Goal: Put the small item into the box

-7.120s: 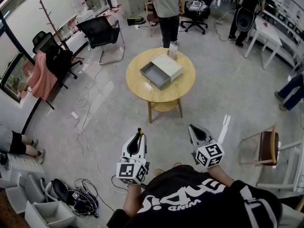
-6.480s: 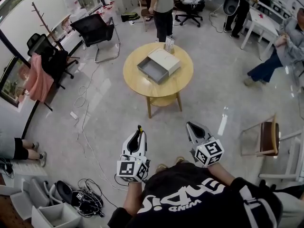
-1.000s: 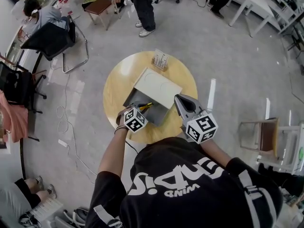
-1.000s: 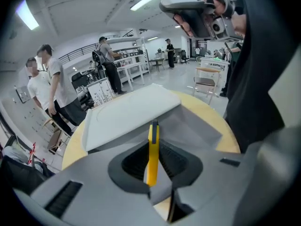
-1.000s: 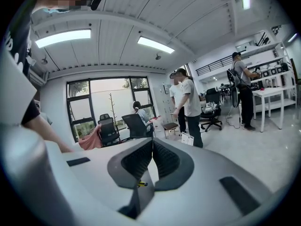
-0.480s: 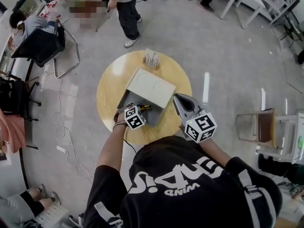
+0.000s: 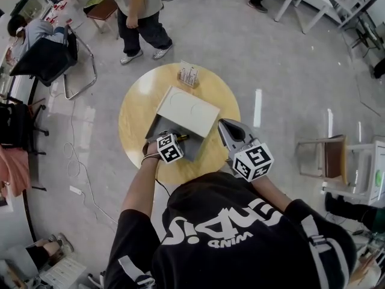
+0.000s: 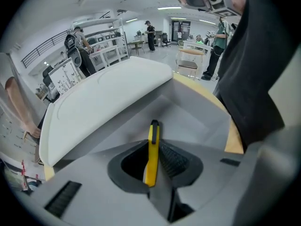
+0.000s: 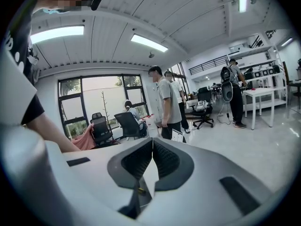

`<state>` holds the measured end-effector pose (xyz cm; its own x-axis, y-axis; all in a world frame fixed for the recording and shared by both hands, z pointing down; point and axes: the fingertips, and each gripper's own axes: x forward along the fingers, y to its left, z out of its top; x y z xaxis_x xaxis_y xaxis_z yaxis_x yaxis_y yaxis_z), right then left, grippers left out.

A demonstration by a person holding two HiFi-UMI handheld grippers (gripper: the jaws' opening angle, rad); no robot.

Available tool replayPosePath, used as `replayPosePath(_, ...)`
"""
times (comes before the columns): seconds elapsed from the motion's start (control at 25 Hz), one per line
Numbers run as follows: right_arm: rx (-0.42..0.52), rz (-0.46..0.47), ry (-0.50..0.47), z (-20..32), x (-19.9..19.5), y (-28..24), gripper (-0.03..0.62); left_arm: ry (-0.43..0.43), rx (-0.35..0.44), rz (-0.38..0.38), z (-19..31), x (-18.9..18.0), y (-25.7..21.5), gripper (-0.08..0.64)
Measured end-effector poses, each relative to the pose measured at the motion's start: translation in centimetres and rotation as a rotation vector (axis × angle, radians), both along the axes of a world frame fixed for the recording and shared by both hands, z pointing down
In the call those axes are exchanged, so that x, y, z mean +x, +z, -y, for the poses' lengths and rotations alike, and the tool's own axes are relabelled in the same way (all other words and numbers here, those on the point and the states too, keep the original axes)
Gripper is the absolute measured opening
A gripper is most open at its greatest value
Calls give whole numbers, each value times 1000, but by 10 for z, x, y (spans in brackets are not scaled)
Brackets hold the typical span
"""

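Note:
A white box (image 7: 187, 110) lies on the round wooden table (image 7: 219, 92), its grey drawer (image 7: 161, 128) pulled out towards me. My left gripper (image 7: 180, 138) reaches over the drawer and is shut on a small, thin yellow item (image 7: 183, 136). In the left gripper view the yellow item (image 8: 151, 149) stands upright between the jaws of the left gripper (image 8: 153, 142), above the drawer's grey floor (image 8: 193, 121) and beside the box's white top (image 8: 108, 102). My right gripper (image 7: 224, 125) hovers at the table's near right edge. The right gripper (image 9: 151, 147) is shut with nothing in it.
A small card stand (image 7: 188, 75) sits at the table's far edge. A person (image 7: 139, 11) stands just beyond the table. A black chair (image 7: 48, 56) is at the far left, a wooden chair (image 7: 331, 158) at the right. Cables (image 7: 75, 191) lie on the floor at left.
Since seven seconds ago I have come from across the floor to the table's near edge, and the left gripper now reaches over the drawer. Over the last second the grippers hardly moved.

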<state>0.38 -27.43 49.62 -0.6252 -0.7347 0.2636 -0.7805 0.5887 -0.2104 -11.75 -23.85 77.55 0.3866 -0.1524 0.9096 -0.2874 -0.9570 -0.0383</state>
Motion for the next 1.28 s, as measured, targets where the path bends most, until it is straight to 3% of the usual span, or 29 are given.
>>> replayPosePath(0.48, -3, 6, -17, 2, -3, 2, 5, -10, 48, -12, 4, 1, -24, 107)
replayPosePath(0.6, 0, 9, -18, 3, -1, 2, 3, -22, 69, -45, 7, 0, -45, 97)
replayPosePath(0.64, 0, 10, -18, 4, -1, 2, 4, -38, 81, -62, 10, -2, -54, 65)
replayPosePath(0.72, 0, 12, -19, 5, 0, 3, 3, -78, 108, -104, 16, -6, -75, 24)
replayPosePath(0.92, 6, 14, -28, 4, 2, 1, 5, -198, 198, -256, 24, -6, -139, 11)
replayPosePath(1.12, 16, 17, -34, 4, -4, -4, 3, -438, 315, -498, 31, -16, -218, 11)
replayPosePath(1.28, 27, 16, -46, 4, -8, -7, 3, -584, 396, -629, 22, -28, -258, 11)
